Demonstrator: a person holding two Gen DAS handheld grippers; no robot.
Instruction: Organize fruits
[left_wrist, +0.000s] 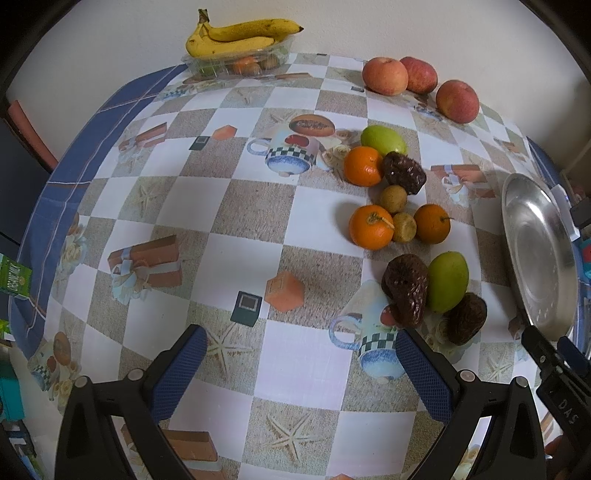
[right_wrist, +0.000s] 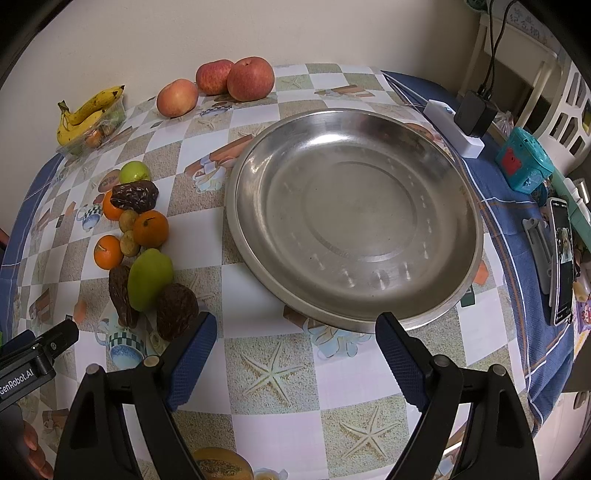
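Nearest in each wrist view are the tools themselves: the left gripper (left_wrist: 299, 354) and the right gripper (right_wrist: 295, 343) both hang over the checked tablecloth (left_wrist: 303, 365) with jaws wide apart and nothing between them. Just past the left gripper's right finger, at about one o'clock in its view, lies the closest cluster: a wrinkled brown fruit (left_wrist: 405, 290), a green mango (left_wrist: 447, 281) touching it, and a second brown fruit (left_wrist: 466, 318). Because these three lean on each other, closing on one would likely nudge the mango and send it rolling toward the table edge. Beyond them sit three oranges (left_wrist: 371, 226) packed with small tan fruits (left_wrist: 403, 227); the round ones could slip from the pads if taken off-centre. In the right view the steel plate (right_wrist: 243, 236) fills twelve o'clock and holds nothing yet. Farther back, three apples (right_wrist: 250, 78) rest loose by the wall, and at ten o'clock a clear plastic tray (right_wrist: 110, 118) carries bananas (right_wrist: 86, 114) stacked over smaller fruit, a top-heavy load.
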